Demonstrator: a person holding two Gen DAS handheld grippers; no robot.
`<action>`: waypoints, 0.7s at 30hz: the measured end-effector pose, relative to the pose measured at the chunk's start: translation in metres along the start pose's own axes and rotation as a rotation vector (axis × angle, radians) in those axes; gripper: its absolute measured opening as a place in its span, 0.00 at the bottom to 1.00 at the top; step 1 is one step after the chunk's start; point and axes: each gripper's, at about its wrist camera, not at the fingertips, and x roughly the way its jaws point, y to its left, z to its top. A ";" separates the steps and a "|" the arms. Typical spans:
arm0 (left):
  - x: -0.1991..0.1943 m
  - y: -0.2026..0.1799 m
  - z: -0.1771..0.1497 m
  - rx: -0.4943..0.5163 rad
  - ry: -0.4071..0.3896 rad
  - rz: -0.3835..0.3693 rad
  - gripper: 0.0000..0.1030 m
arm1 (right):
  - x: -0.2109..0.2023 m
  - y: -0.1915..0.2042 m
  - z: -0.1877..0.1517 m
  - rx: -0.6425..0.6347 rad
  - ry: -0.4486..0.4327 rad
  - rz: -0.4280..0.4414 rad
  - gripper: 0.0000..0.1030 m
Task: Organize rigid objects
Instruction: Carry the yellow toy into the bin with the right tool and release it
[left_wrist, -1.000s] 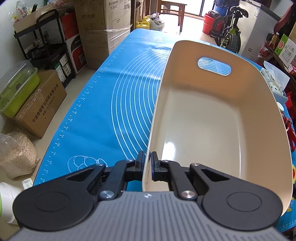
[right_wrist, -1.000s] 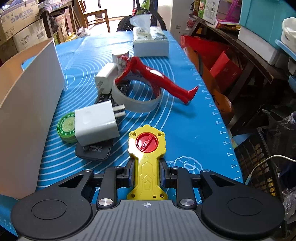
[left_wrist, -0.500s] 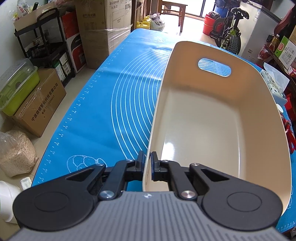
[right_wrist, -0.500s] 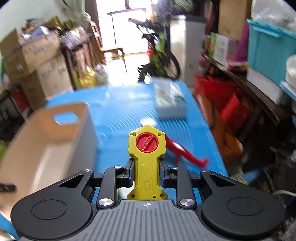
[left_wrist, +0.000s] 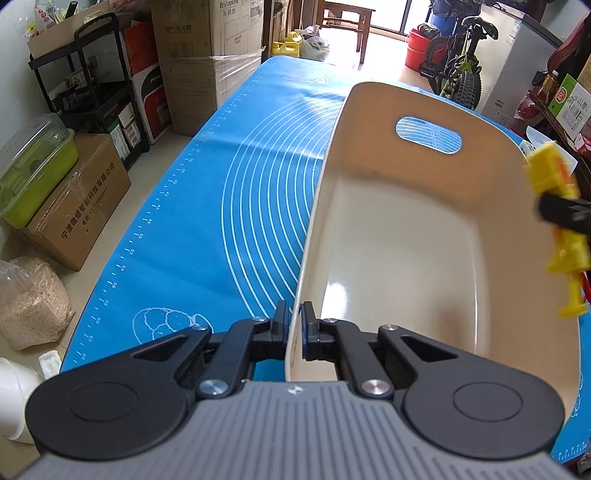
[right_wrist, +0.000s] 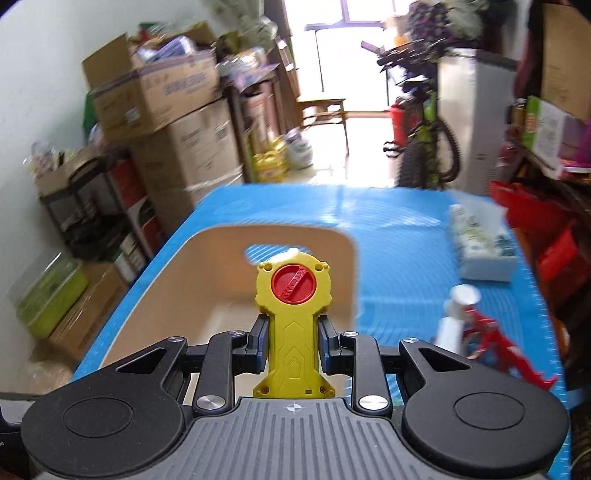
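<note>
While the right gripper (right_wrist: 291, 345) holds the yellow plastic toy key with the red round dial (right_wrist: 291, 321), its 2 fingers are closed on the toy's narrow shank, with the dial end pointing away from the camera and the flared base nearest it. The toy's long axis runs along the fingers, near to far.

In the right wrist view the toy sits in front of the cream plastic storage bin with the oval handle cut-out (right_wrist: 166, 295); the bin's open interior lies ahead and slightly left of the toy. In the left wrist view the same toy (left_wrist: 554, 206) appears at the right edge, level with or above the bin's right rim (left_wrist: 532, 236). Whether it has cleared that rim cannot be told.

The left gripper (left_wrist: 293, 325) is clamped on the near wall of the bin, 1 finger outside and 1 inside. No object is visible inside the bin.

Judgement: the right gripper is the carrying one; the left only steadies the bin. The coming move turns on bringing the toy leftward and downward over the right rim into the interior, then releasing it.

Farther right on the blue silicone mat with white ring markings (right_wrist: 406, 236) lie a red plastic figure (right_wrist: 506, 347), blurred, and a tissue pack (right_wrist: 480, 247) beyond it. Both remain outside the bin and appear yet to be sorted.
</note>
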 end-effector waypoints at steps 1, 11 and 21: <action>0.000 0.000 0.000 0.000 0.000 0.000 0.08 | 0.006 0.007 -0.001 -0.011 0.017 0.008 0.35; 0.000 0.001 -0.001 0.000 0.002 0.000 0.08 | 0.070 0.039 -0.030 -0.054 0.274 0.023 0.35; 0.000 0.001 -0.001 -0.007 0.003 0.001 0.08 | 0.091 0.045 -0.031 -0.093 0.415 0.034 0.35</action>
